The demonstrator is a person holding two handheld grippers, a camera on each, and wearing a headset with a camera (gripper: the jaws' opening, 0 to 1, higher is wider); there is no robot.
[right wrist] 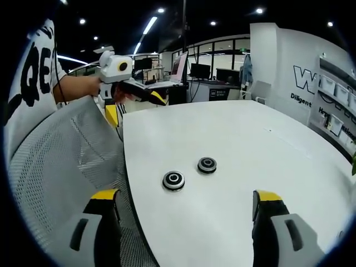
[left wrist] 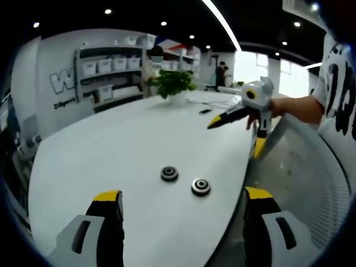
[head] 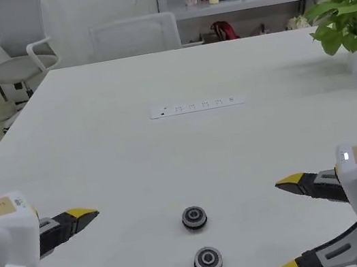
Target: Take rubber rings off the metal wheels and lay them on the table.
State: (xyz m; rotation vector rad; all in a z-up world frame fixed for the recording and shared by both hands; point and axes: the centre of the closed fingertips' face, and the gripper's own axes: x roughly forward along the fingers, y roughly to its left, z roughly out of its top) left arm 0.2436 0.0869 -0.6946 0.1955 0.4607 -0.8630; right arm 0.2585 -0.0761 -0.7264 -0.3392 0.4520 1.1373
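Hovering empty, jaws wide apart: left tool (head: pixel 116 249), right tool (head: pixel 285 229) flank metal wheels (head: pixel 194 218) on counter (head: pixel 201 143). Rubber rings (head: pixel 197 264) likely soft, stretchy: pinch outer edge, brace stiff hub.

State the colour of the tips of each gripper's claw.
Yellow, on both the left gripper and the right gripper; clearest in the head view.

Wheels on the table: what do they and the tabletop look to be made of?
Far wheel and near wheel: each has a dark, matte outer band, rubber by its look, around a pale grey inner part with a slight glint, probably metal. Table: smooth white top with a soft sheen, likely laminate or painted board; the pictures cannot settle which.
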